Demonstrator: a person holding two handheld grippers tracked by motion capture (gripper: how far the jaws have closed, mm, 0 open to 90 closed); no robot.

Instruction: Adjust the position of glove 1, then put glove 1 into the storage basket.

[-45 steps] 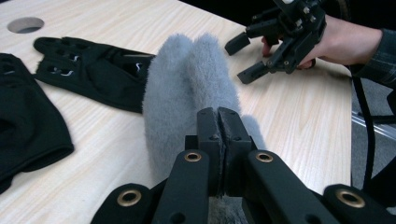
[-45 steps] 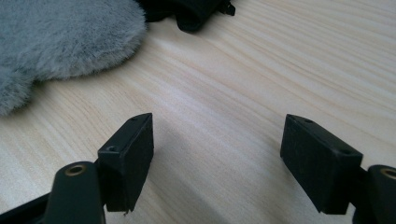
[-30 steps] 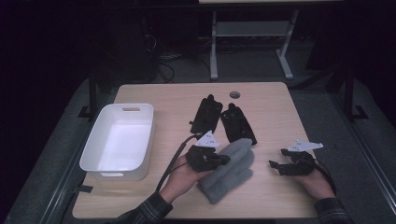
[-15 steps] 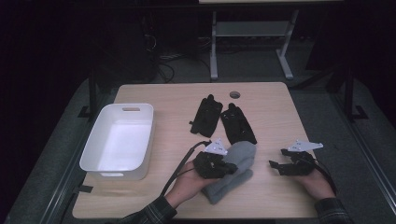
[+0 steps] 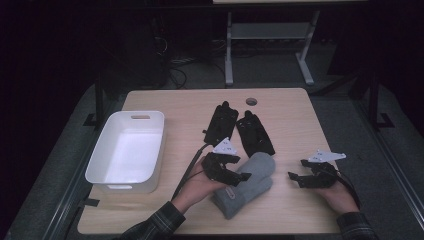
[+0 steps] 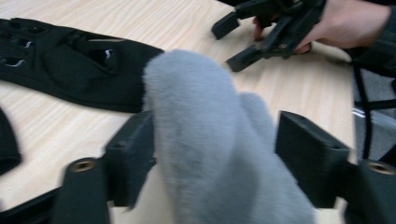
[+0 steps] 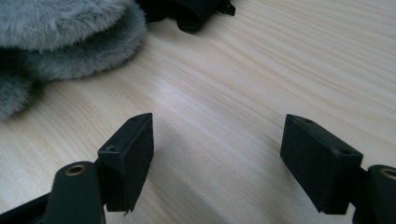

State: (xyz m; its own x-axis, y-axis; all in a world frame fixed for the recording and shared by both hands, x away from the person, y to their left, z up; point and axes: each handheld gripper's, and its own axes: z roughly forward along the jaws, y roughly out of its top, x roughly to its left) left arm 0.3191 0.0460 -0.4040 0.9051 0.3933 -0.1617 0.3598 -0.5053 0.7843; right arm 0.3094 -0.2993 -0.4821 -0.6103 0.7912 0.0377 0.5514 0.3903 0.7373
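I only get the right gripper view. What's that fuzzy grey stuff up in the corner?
Observer: A grey mitten, lying on the table near its front.
Operator: Is the other tool holding it?
Observer: No. The left tool straddles it, but its jaws have just been opening, with the mitten between them and not pinched.
Operator: Is there somewhere to put it?
Observer: A white bin sits at the table's left side.
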